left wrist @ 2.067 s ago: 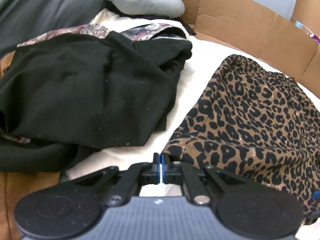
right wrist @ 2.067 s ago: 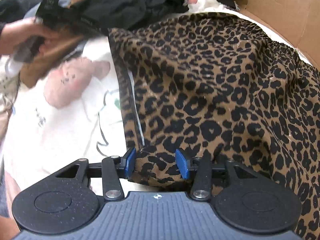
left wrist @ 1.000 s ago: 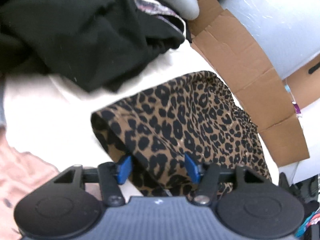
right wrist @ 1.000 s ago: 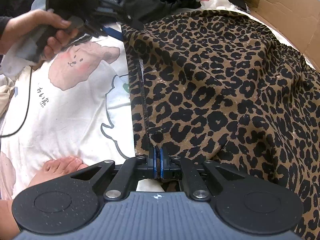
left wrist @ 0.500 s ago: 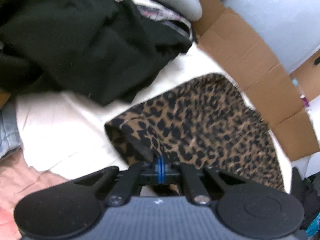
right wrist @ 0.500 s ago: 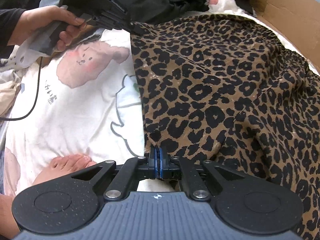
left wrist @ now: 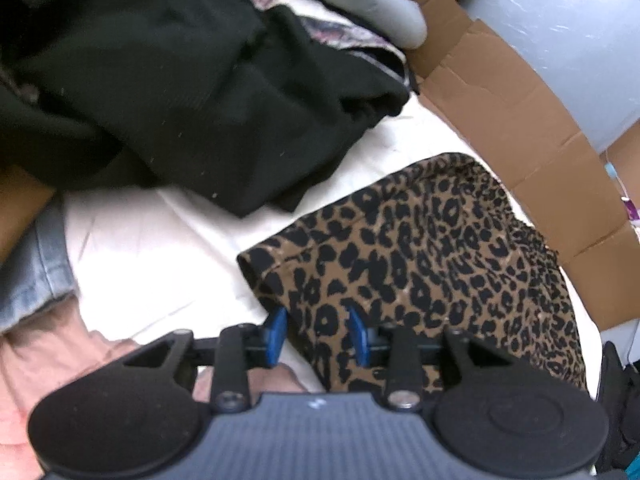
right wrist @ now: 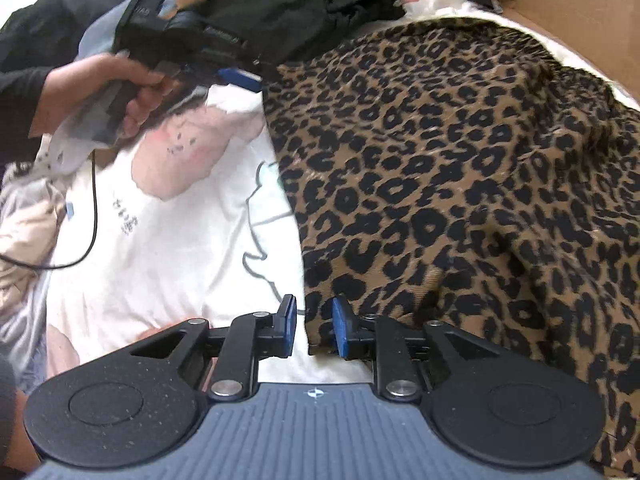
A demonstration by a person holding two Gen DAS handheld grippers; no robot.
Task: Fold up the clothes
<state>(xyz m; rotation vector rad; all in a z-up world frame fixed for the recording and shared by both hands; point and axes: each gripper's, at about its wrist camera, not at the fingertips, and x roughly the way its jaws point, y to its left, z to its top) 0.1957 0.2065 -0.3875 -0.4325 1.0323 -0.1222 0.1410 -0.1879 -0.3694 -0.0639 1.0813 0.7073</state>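
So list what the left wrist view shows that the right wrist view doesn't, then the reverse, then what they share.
Left wrist only: grey stuffed sleeve, denim piece, pale blue wall.
Right wrist only: the person's hand on the left gripper, cartoon-print sheet, black cable.
Both: leopard-print garment, black garment, cardboard.

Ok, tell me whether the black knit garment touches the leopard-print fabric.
Apart: the left wrist view shows white sheet between the black knit garment and leopard-print fabric.
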